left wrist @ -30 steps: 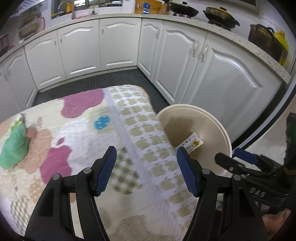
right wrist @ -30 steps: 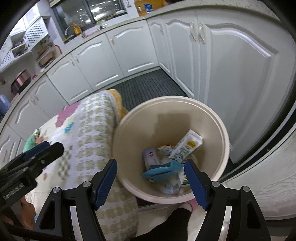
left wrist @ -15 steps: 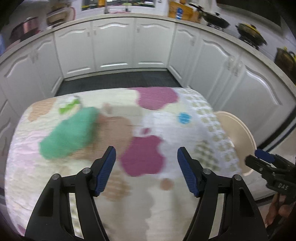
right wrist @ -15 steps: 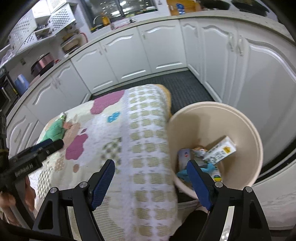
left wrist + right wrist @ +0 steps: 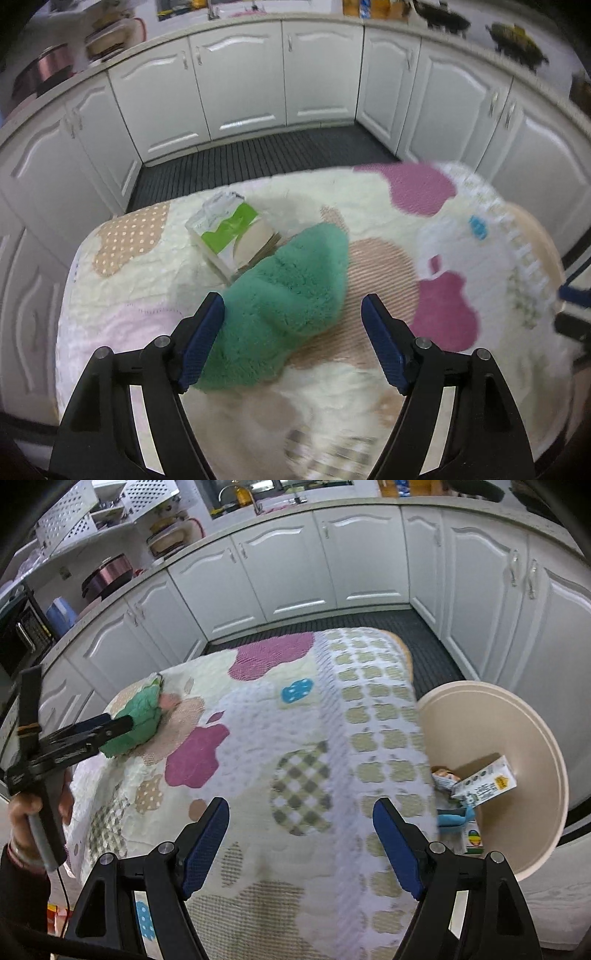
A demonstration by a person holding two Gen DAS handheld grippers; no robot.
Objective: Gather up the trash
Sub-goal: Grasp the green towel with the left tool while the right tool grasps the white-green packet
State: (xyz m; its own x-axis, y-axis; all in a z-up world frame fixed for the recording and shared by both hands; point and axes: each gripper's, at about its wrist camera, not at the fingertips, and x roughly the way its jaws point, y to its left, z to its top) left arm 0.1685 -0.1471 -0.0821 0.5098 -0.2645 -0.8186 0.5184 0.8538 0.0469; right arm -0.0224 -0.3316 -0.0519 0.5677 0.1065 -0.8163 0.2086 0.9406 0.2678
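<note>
While the left gripper [image 5: 291, 339] hovers over the patterned tablecloth [image 5: 388, 229], its jaws, which have just been opening, stand apart on either side of a green fluffy cloth [image 5: 288, 291], not pressing it. A green-and-white carton [image 5: 229, 232] lies touching the cloth's far end. The right gripper [image 5: 301, 842] is spread and empty above the tablecloth. Just beside the table, the beige bin [image 5: 517, 738] holds cartons [image 5: 484, 784].
</note>
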